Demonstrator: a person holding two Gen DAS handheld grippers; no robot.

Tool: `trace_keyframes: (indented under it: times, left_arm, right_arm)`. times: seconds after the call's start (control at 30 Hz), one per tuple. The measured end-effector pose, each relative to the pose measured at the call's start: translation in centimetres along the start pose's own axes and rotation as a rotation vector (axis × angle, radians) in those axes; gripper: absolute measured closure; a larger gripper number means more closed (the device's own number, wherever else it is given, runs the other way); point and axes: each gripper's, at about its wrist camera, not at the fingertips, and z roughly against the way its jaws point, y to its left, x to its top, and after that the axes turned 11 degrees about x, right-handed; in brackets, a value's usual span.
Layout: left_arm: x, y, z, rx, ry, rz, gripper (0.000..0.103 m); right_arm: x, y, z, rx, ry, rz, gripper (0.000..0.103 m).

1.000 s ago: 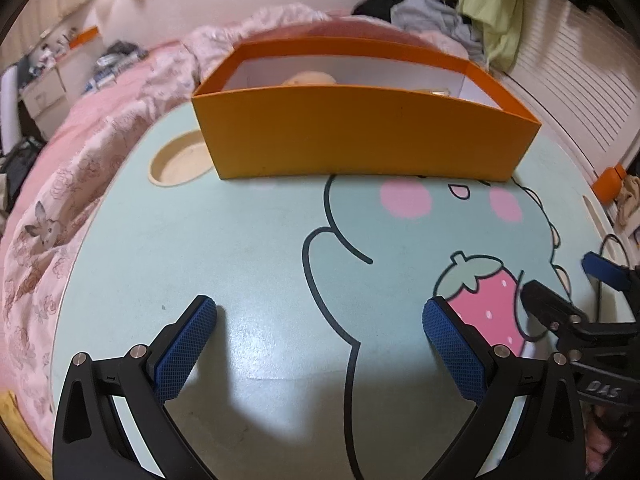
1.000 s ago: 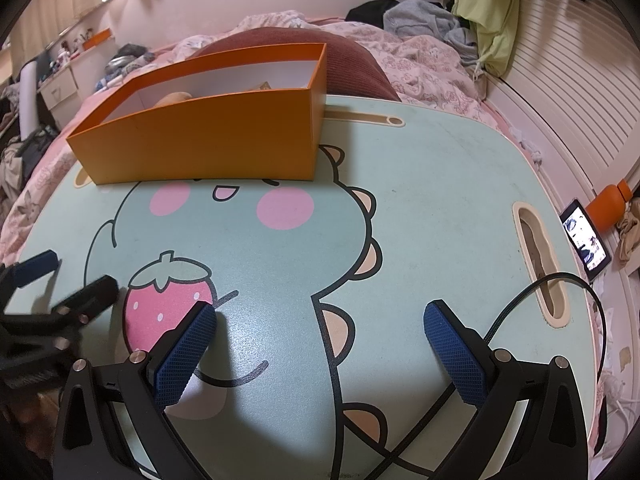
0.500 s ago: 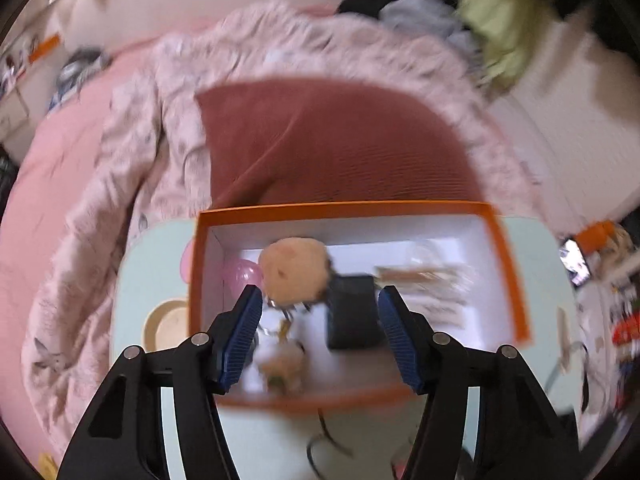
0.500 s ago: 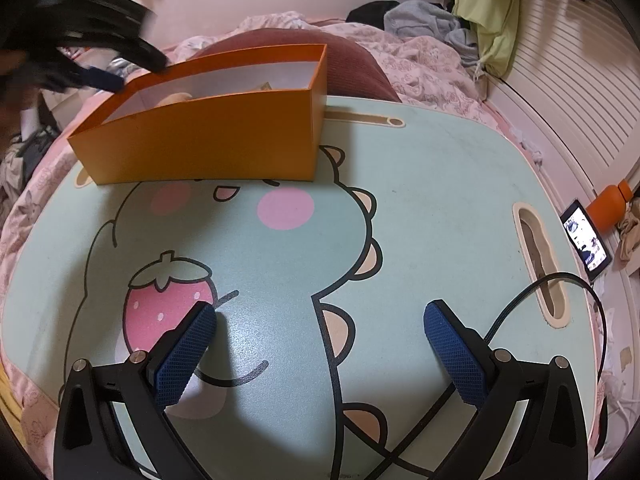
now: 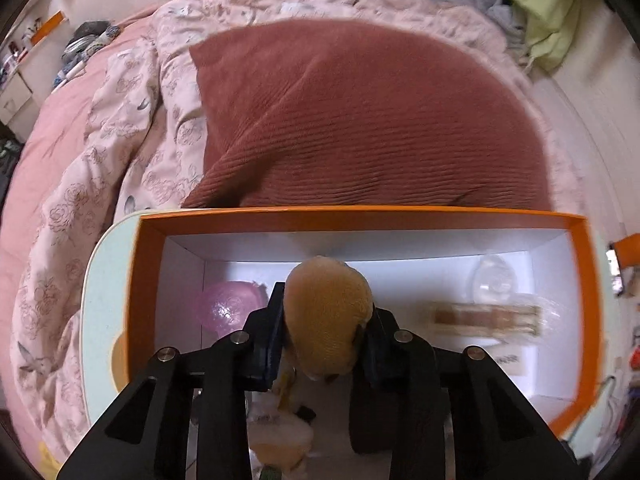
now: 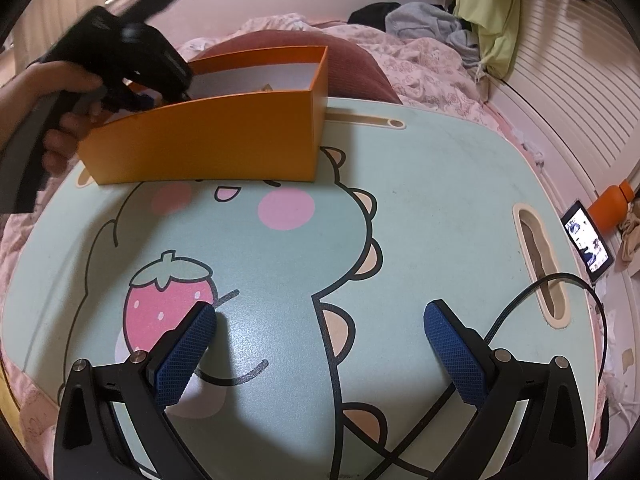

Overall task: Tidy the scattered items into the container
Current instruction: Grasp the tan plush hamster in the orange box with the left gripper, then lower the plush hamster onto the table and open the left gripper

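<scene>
The orange box (image 5: 152,300) with a white inside stands at the far side of the cartoon-print table (image 6: 440,208). My left gripper (image 5: 324,332) reaches down into it and is shut on a tan plush toy (image 5: 326,316). In the box lie a pink translucent ball (image 5: 226,308), a clear wrapped brown stick pack (image 5: 486,318) and a pale fluffy item (image 5: 280,440). In the right wrist view the box (image 6: 208,144) shows from outside, with the left gripper's body and hand (image 6: 120,56) above its left end. My right gripper (image 6: 320,344) is open and empty, low over the table near the strawberry print.
A dark red cushion (image 5: 360,120) and a pink floral quilt (image 5: 120,140) lie behind the box. A black cable (image 6: 516,312) loops over the table's right side near a slot handle (image 6: 540,264). A phone (image 6: 588,246) and an orange bottle (image 6: 612,204) sit off the right edge.
My left gripper rose from the table, moved over the box and down into it, and closed on the tan plush toy. My right gripper has stayed still and open.
</scene>
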Motion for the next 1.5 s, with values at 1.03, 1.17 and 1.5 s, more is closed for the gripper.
trace_keyframes:
  times: [1.03,1.17,1.5]
  left_arm:
    - [-18.7,3.4,8.7,-0.227,-0.322,0.13,0.03]
    - [-21.2,4.1,8.3,-0.18,-0.301,0.162,0.03]
    - [-23.7,1.0,8.4,-0.033,-0.316,0.015,0.03]
  right_arm:
    - [-0.1,-0.1,0.1,0.004,0.001,0.0,0.0]
    - [-0.2,-0.2,0.2,0.004,0.001,0.001,0.0]
    - [1.1,-1.5,2.9,0.017,-0.086,-0.043,0.017]
